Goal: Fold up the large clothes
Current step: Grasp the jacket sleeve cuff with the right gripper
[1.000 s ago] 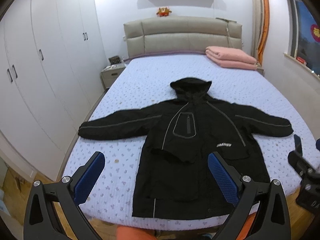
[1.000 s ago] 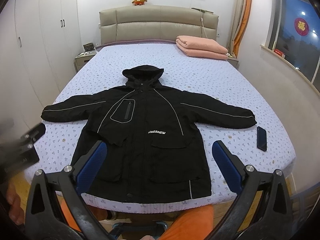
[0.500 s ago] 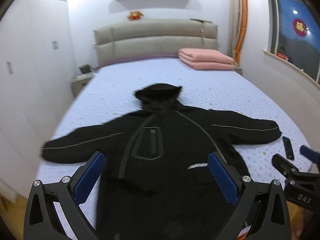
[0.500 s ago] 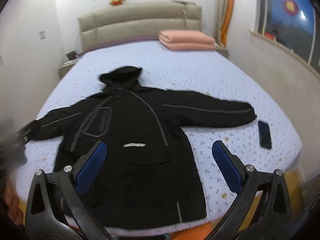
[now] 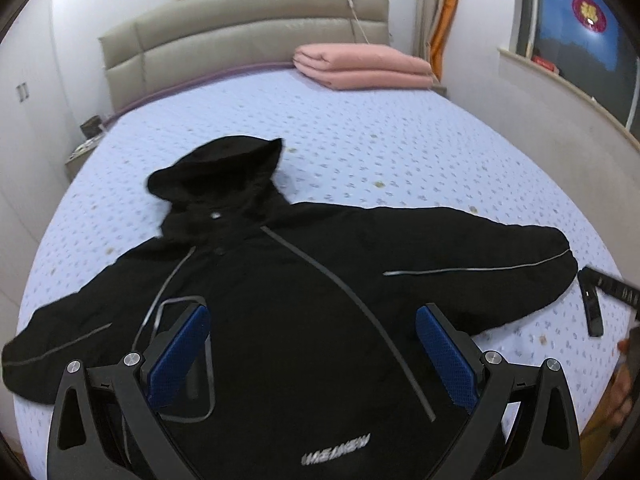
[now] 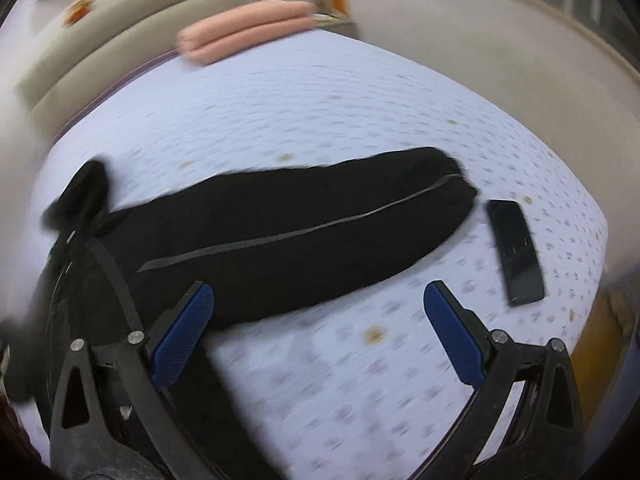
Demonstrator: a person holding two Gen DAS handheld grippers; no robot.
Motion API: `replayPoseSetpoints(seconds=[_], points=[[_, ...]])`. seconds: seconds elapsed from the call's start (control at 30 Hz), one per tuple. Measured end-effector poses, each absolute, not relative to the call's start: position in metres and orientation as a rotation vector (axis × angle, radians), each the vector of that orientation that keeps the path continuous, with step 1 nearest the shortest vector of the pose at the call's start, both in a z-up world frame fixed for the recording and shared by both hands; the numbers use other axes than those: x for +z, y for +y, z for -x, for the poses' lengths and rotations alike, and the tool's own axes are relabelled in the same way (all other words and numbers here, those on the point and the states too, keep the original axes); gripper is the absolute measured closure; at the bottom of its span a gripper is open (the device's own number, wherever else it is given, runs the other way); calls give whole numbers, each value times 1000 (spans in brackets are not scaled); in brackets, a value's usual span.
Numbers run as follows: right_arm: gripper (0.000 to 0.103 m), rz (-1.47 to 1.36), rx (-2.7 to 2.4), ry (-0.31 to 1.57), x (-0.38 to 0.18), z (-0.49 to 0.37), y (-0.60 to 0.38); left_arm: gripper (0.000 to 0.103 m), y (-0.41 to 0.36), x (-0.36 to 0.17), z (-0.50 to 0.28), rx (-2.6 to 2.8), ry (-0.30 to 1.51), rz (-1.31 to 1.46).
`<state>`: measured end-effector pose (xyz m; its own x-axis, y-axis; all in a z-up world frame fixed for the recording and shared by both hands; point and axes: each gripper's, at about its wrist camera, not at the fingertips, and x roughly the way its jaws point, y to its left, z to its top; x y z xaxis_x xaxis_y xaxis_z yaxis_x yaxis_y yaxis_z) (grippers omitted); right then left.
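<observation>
Black jacket (image 5: 304,304) lies flat, front up, sleeves spread on the bed (image 5: 360,152). Left wrist view: left gripper (image 5: 312,356) spread wide, empty, over the chest.

Right wrist view, blurred: right gripper (image 6: 316,336) also spread, empty, near the right sleeve (image 6: 304,228). Phone (image 6: 516,252) lies just beside the cuff; grab the cuff alone, fold inward.

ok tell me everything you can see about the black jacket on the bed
The black jacket is a hooded coat of matte, slightly padded-looking fabric with thin grey reflective piping, a piped chest pocket and white lettering low on the front. It lies flat, front up and closed, on the lilac patterned bed sheet, hood toward the headboard, both sleeves spread outward. Its right-hand sleeve end lies close to a dark phone, apparently not touching. Neither gripper holds it.
</observation>
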<state>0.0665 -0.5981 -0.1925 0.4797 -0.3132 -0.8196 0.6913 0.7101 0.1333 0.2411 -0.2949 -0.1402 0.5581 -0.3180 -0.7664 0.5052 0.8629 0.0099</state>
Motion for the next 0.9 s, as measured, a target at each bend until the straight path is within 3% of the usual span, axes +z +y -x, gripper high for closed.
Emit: replayPoseSetpoints(seconds=[0.33, 0.47, 0.7, 0.8, 0.83, 0.87, 0.9], points=[[5, -785, -689, 963, -255, -48, -765, 0, -374, -169, -266, -550, 944, -310], [27, -883, -657, 975, -286, -48, -801, 0, -400, -187, -270, -558, 961, -333], [46, -1024, -614, 969, -329, -62, -831, 0, -431, -212, -273, -576, 991, -353], [60, -1026, -597, 949, -334, -72, -831, 0, -438, -223, -274, -589, 1000, -360], [83, -1011, -588, 944, -331, -76, -830, 0, -440, -226, -275, -592, 1003, -362], [93, -1008, -568, 933, -330, -77, -828, 0, -441, -230, -276, -593, 1008, -362], [93, -1001, -556, 917, -325, -79, -825, 0, -441, -233, -278, -591, 1014, -365]])
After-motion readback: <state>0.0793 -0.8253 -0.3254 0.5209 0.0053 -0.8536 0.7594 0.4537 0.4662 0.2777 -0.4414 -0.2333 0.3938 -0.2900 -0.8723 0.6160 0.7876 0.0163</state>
